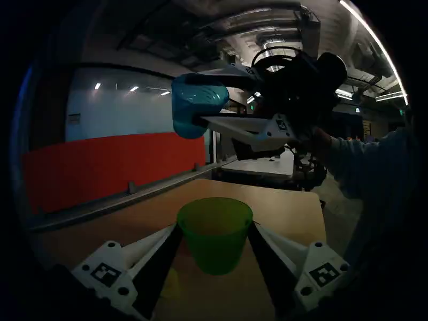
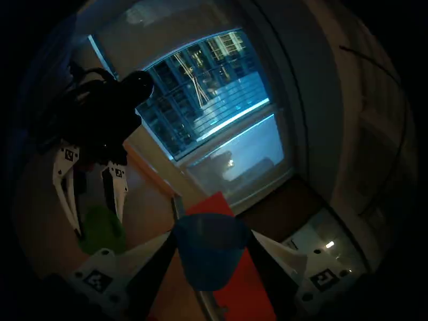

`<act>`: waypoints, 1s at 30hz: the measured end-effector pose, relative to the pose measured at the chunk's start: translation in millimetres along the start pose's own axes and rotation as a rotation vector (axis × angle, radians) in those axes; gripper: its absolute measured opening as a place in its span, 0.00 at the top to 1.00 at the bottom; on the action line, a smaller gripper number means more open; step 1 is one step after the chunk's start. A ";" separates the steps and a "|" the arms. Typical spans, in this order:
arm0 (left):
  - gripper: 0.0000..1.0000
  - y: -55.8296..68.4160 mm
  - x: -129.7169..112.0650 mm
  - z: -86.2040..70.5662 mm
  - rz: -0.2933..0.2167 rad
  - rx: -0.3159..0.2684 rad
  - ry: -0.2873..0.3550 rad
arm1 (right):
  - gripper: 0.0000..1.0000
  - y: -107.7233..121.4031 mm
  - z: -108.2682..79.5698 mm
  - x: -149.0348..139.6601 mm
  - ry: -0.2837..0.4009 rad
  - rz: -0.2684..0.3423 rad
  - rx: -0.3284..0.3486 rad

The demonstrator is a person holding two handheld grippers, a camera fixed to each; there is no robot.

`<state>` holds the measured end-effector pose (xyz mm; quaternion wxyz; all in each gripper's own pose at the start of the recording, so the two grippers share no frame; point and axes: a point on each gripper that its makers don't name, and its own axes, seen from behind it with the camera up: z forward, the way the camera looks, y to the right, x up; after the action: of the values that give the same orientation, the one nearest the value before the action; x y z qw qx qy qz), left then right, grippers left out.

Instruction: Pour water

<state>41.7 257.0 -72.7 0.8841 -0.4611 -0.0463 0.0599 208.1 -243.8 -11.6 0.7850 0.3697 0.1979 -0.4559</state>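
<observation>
The left gripper [image 1: 214, 231] pinches the upright green cup [image 1: 215, 251] over the worktop [image 1: 278, 203]. The right gripper [image 1: 193, 101] clamps the blue cup [image 1: 188, 112], tipped sideways, higher than and beyond the green cup's mouth.

Dim all over, dark at the edges. Bright only at the strip lights [image 1: 374, 38] far up on the right and at the blue-lit window [image 2: 224, 107]. Bent and stretched near the edges. Grainy, a bit soft.
</observation>
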 end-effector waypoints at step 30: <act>0.14 9.2 2.9 6.7 0.009 -0.026 0.003 | 0.08 16.4 3.8 6.2 -0.011 -0.202 -0.036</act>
<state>43.1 268.0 -76.3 0.8778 -0.4728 -0.0437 0.0628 225.2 -245.1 -6.6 0.7427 0.3311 0.2381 -0.5312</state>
